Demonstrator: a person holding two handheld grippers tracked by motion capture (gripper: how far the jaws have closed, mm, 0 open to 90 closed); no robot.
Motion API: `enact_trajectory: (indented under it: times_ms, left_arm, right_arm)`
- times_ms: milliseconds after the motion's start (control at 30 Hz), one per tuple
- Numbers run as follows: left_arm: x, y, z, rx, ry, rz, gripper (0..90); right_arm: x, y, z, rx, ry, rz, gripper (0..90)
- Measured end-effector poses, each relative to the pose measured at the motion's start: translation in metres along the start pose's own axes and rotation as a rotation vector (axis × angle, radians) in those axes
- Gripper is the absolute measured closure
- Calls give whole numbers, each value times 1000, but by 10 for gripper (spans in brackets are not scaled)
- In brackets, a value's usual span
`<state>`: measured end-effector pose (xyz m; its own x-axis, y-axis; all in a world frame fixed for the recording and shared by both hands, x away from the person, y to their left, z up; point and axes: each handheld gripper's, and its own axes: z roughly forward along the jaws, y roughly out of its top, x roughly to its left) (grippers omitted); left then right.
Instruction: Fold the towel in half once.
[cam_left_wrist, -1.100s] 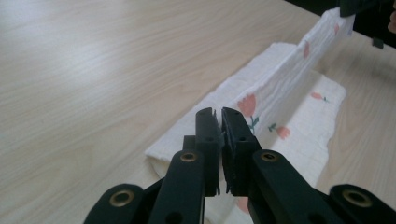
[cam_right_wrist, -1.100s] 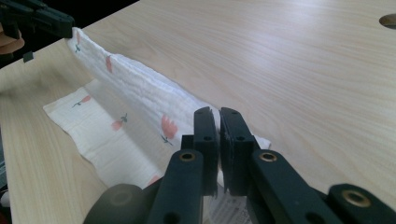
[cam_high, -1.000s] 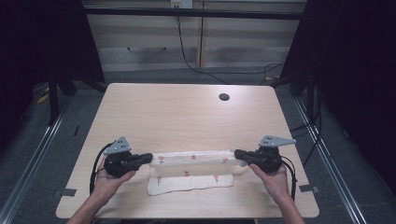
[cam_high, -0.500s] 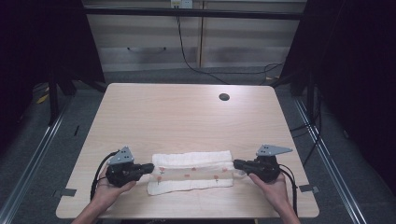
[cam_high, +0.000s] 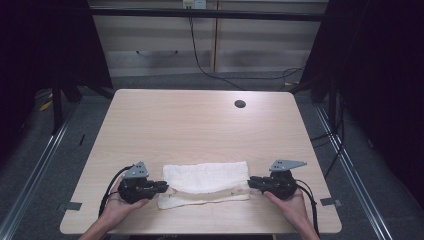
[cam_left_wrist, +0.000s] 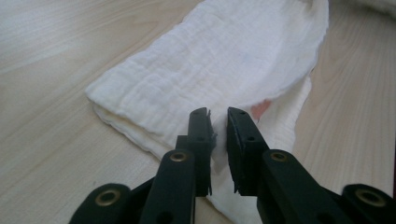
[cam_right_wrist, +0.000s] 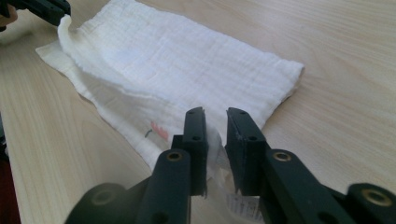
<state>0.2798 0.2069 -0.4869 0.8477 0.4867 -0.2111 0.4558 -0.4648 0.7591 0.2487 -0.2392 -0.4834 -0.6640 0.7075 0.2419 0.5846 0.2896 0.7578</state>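
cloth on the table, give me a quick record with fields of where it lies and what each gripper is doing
cloth: white cloth folded into a long strip, flat on the table's near half
table: light wood table, dark round hole near its far edge
left gripper: left gripper at the strip's left end, jaws just opened a little, a narrow gap between them, cloth edge freed
right gripper: right gripper at the strip's right end, jaws just opened a little, same narrow gap
fold: upper layer lies short of the lower layer's near edge

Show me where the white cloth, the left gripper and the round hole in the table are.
white cloth (cam_high: 207, 176), high view, middle of its folded top layer.
left gripper (cam_high: 164, 186), high view, between its fingertips.
round hole (cam_high: 240, 104), high view, its dark centre.
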Motion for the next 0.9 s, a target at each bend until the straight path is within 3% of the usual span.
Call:
enact_trajectory:
  times_ms: [133, 533, 667, 900]
  left_arm:
    - [0, 1, -2, -7, 9, -18, 693]
    - [6, 5, -12, -53, 33, -54, 508]
    - [14, 8, -6, -43, 45, -75, 511]
    - [27, 29, 18, 45, 55, -60, 475]
  right_arm:
    - [0, 1, -1, -13, 5, 5, 722]
    - [-3, 6, -8, -66, -15, 44, 604]
    - [-7, 10, -4, -59, -15, 48, 597]
    - [-26, 29, 18, -3, -47, 44, 624]
